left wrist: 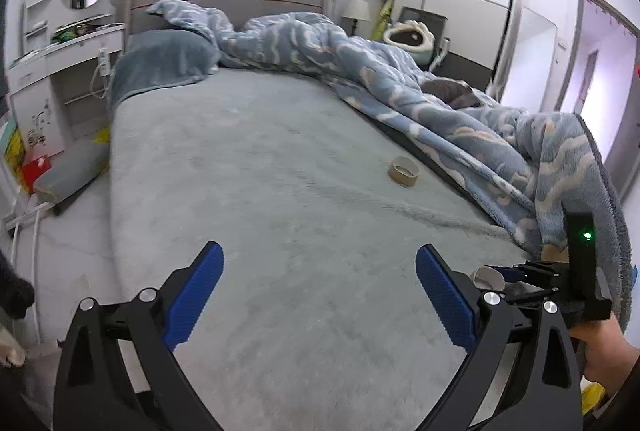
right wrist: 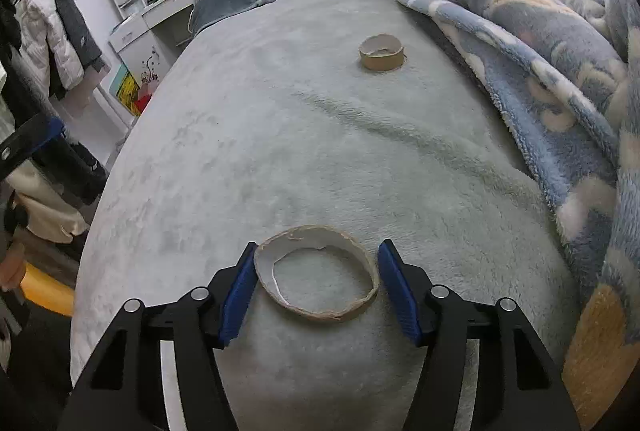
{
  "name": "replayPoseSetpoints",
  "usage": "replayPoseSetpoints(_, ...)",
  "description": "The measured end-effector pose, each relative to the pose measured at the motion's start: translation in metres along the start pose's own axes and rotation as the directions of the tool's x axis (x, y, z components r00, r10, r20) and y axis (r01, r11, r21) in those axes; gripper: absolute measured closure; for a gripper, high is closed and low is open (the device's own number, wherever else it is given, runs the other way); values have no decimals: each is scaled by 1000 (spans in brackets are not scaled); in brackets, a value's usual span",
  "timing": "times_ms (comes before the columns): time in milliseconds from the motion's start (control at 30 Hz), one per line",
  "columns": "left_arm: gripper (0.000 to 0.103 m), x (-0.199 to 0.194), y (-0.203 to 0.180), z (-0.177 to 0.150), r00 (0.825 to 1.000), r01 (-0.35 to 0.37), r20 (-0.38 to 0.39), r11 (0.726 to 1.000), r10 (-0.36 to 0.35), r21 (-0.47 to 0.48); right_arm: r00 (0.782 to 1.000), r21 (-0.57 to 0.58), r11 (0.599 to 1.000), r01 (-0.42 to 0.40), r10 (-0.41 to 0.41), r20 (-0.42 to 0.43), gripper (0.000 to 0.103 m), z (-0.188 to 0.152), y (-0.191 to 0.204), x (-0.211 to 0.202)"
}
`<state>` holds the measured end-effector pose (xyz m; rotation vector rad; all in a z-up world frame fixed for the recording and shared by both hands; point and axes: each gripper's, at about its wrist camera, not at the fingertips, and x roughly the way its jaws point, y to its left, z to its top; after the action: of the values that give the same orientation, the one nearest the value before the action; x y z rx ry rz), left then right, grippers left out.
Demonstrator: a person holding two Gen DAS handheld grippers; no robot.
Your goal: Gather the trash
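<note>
A flat, torn cardboard tape ring (right wrist: 316,313) lies on the grey bed sheet (right wrist: 280,151), between the blue pads of my right gripper (right wrist: 319,246). The left pad rests against the ring's side and the right pad sits at its opposite edge. This ring (left wrist: 486,277) also shows in the left wrist view, low on the right. A second, taller cardboard ring (right wrist: 381,53) (left wrist: 404,171) stands farther up the bed near the blanket. My left gripper (left wrist: 320,271) hangs over bare sheet, open, with nothing between its pads.
A rumpled blue patterned blanket (right wrist: 540,43) covers the bed's right side, and a dark pillow (left wrist: 164,61) lies at the head. A white dresser (left wrist: 60,71) and floor clutter line the left side. A hand (left wrist: 600,347) holds the right gripper.
</note>
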<state>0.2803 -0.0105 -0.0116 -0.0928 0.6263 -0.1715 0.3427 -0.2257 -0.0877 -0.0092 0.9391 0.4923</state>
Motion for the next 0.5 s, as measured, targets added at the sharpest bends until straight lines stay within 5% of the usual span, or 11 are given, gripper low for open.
replayPoseSetpoints(500, 5, 90, -46, 32, 989, 133, -85, 985, -124, 109, 999, -60, 998, -21, 23, 28, 49, 2, 1, -16)
